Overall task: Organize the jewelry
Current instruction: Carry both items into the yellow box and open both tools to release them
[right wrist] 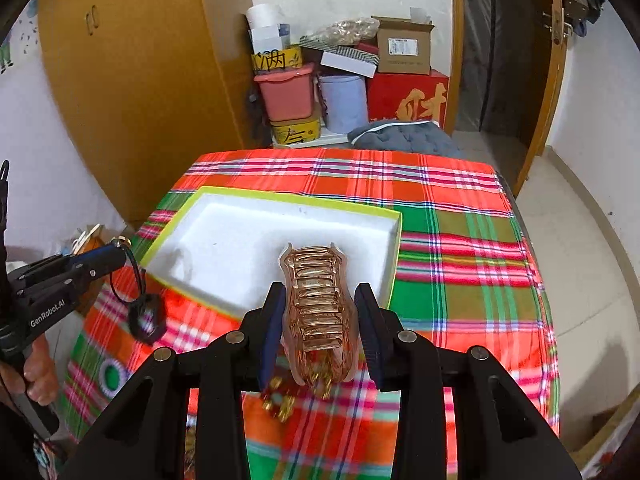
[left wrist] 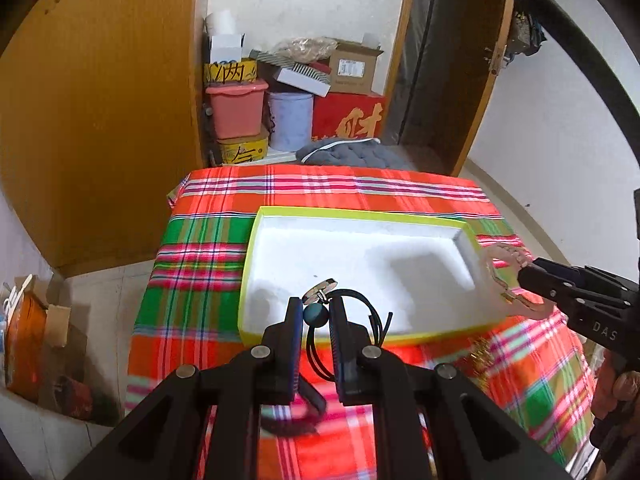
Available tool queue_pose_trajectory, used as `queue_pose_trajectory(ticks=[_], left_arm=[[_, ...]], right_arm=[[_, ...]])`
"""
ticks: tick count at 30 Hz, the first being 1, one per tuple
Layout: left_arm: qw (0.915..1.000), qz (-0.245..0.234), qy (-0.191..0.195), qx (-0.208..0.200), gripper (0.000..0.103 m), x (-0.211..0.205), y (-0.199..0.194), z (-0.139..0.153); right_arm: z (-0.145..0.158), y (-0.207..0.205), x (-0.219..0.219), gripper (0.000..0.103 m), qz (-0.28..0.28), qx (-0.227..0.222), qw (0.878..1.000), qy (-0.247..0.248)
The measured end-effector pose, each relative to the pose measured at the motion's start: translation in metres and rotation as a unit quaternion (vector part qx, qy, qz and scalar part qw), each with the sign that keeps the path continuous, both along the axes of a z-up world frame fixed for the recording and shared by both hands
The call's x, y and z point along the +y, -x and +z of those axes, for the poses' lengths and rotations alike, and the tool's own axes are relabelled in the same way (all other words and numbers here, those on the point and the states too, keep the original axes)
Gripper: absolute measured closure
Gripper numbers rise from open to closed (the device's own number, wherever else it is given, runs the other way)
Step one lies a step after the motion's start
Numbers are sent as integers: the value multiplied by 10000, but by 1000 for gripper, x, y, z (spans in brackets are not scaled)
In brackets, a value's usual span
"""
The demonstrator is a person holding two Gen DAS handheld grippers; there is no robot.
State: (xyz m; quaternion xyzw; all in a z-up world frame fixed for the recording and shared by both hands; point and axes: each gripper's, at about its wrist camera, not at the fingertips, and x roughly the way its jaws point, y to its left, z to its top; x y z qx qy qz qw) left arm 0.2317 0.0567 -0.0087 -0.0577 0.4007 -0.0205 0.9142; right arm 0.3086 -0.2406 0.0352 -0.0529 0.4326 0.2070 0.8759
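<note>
A white tray with a lime-green rim [left wrist: 356, 213] [right wrist: 280, 197] lies on the plaid tablecloth. My left gripper [left wrist: 316, 312] [right wrist: 120, 246] is shut on a black cord necklace [left wrist: 316, 313] with a teal bead and a round metal pendant [left wrist: 319, 290], held above the tray's near edge; its cord hangs down [right wrist: 140, 292]. My right gripper [right wrist: 320, 300] [left wrist: 520, 274] is shut on a rose-gold hair claw clip [right wrist: 318, 308] [left wrist: 506, 276], held over the tray's right side. Small gold jewelry [right wrist: 280, 400] lies on the cloth under the clip.
The table [left wrist: 320, 184] is covered in a red, green and pink plaid cloth. Behind it stand stacked boxes and tubs [left wrist: 296, 96] and a grey cushion [left wrist: 352, 152]. A wooden wardrobe [left wrist: 100, 100] is at the left, a door frame [right wrist: 548, 80] at the right.
</note>
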Motion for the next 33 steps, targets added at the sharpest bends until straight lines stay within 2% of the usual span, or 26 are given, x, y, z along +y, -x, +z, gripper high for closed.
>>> queue_pose_trajectory(ticks=[9, 17, 22, 29, 33], left_arm=[[9995, 50, -4, 317, 90, 16, -45, -40], [9980, 169, -47, 611, 90, 23, -51, -67], [9979, 214, -130, 597, 89, 20, -49, -67], [9980, 209, -47, 599, 89, 19, -40, -61], [9982, 193, -55, 561, 83, 19, -33, -55]], right_arm=[[-31, -30, 6, 67, -57, 196, 9998, 89], [-48, -40, 7, 66, -74, 321, 9993, 185], [-49, -40, 8, 66, -13, 325, 9991, 265], [-49, -34, 5, 65, 22, 330, 9990, 296], [-41, -24, 1, 58, 4, 231, 9995, 221]])
